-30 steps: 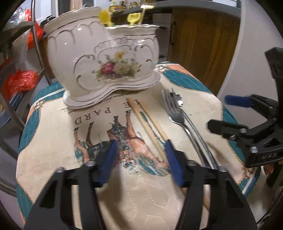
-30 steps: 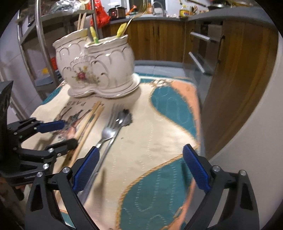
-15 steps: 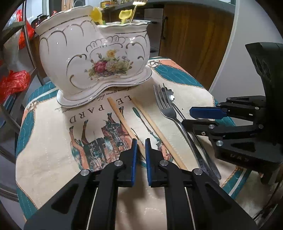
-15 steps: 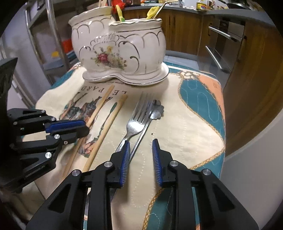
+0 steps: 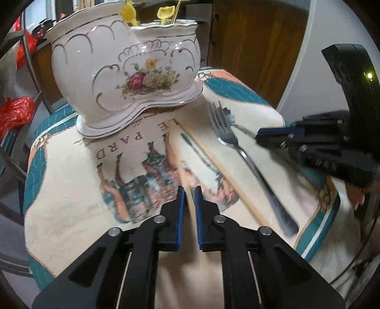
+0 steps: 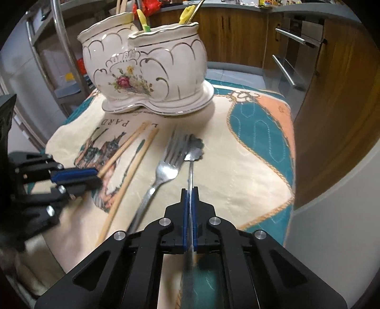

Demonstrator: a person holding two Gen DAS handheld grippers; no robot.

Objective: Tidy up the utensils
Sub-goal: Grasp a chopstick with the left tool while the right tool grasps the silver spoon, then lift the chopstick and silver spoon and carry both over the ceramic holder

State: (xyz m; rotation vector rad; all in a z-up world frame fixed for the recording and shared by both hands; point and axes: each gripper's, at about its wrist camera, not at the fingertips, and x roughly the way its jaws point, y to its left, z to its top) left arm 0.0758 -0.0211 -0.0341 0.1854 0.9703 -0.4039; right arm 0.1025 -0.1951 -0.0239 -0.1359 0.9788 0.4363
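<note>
A white floral ceramic utensil holder (image 5: 128, 73) (image 6: 147, 71) with two compartments stands at the back of the patterned cloth. My left gripper (image 5: 188, 192) (image 6: 95, 176) is shut on one wooden chopstick (image 5: 182, 173) (image 6: 123, 147), lifted at its near end. The other chopstick (image 5: 220, 173) (image 6: 133, 173) lies on the cloth. My right gripper (image 6: 189, 192) (image 5: 258, 135) is shut on the handle of a flower-ended spoon (image 6: 193, 148) (image 5: 229, 117), raised slightly. A steel fork (image 5: 239, 152) (image 6: 163, 173) lies between the spoon and the chopsticks.
Yellow-handled utensils (image 6: 187, 12) and chopsticks stand in the holder. The cloth (image 6: 256, 152) covers a small table with a drop beyond its right and near edges. Wooden cabinets (image 6: 332, 95) are to the right, a metal rack (image 6: 59, 47) to the left.
Both grippers have closed fully, the left on a chopstick and the right on the spoon handle, and have begun lifting them. The views have moved closer to the holder.
</note>
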